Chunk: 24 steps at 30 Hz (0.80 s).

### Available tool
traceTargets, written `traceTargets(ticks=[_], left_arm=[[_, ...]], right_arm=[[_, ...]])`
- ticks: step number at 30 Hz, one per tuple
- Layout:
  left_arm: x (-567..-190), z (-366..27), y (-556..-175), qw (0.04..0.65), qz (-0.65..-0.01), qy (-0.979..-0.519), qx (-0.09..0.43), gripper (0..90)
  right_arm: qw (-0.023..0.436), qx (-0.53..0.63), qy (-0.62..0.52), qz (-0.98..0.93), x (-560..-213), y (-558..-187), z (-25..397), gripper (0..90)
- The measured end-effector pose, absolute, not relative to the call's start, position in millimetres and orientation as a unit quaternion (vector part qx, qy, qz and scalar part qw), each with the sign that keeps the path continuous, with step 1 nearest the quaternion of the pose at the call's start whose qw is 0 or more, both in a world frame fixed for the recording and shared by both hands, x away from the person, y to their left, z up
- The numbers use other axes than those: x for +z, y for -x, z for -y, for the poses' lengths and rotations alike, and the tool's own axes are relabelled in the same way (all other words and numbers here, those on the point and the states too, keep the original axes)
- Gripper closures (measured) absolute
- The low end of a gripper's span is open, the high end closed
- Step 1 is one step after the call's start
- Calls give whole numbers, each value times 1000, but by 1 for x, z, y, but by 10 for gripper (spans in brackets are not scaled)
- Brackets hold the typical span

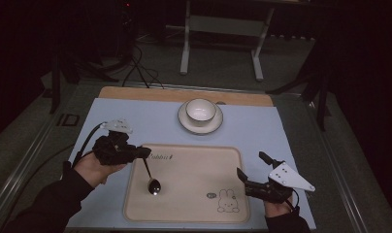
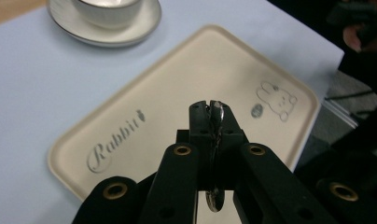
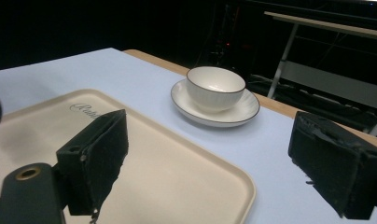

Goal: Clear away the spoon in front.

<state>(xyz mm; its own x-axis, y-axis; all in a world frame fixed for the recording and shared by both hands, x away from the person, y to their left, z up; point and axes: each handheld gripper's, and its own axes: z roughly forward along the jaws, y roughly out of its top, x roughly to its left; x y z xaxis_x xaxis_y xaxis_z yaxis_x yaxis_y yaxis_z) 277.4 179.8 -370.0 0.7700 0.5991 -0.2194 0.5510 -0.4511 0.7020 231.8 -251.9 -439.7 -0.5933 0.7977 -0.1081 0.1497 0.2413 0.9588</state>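
1. Left of centre in the high view, my left gripper point(image 1: 139, 153) has its jaws pressed together on the handle of a metal spoon point(image 1: 151, 178). The spoon hangs down and to the right, its bowl low over the tray point(image 1: 194, 160), or perhaps touching it; I cannot tell which.
2. At the centre of the left gripper view, the spoon handle point(image 2: 217, 122) stands edge-on between the two black jaws, and the bowl end pokes out at the bottom of the frame. I judge the grip near the handle's tip keeps the bowl free for setting down or carrying.
3. At the lower right of the high view, my right gripper point(image 1: 252, 172) rests beside the tray's right edge, jaws spread wide and holding nothing. The right gripper view shows both pads far apart with bare tray and mat between them.
4. Under both tools lies the cream tray, with the word "Rabbit" at its upper left and a small rabbit drawing point(image 1: 228, 200) at its lower right.
5. Toward the top centre of the high view, a white cup point(image 1: 200, 110) sits on a saucer point(image 1: 187, 125), well apart from the tray, on a pale blue mat point(image 1: 262, 131).
6. Nothing stands between the spoon and the cup; the path across the mat looks open. Dark floor and a table frame lie beyond.
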Motion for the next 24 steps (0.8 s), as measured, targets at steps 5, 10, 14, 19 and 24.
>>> traceTargets(ticks=[5, 10, 14, 19, 24], left_arm=[[-378, -177, -278, 384, -330, -862, 14, 889], [-397, -169, -283, 365, -327, -872, -14, 888], [-405, -165, -287, 356, -323, -877, -27, 888], [-414, -163, -294, 351, -321, -878, -41, 885], [-421, -164, -301, 361, -326, -873, -40, 879]], right_arm=[[311, 521, -326, -724, -440, -232, 251, 119], [311, 521, -326, -725, -440, -232, 251, 119], [310, 521, -327, -725, -440, -232, 251, 119], [309, 521, -326, -726, -440, -232, 251, 119], [309, 521, -324, -727, -440, -233, 251, 119]])
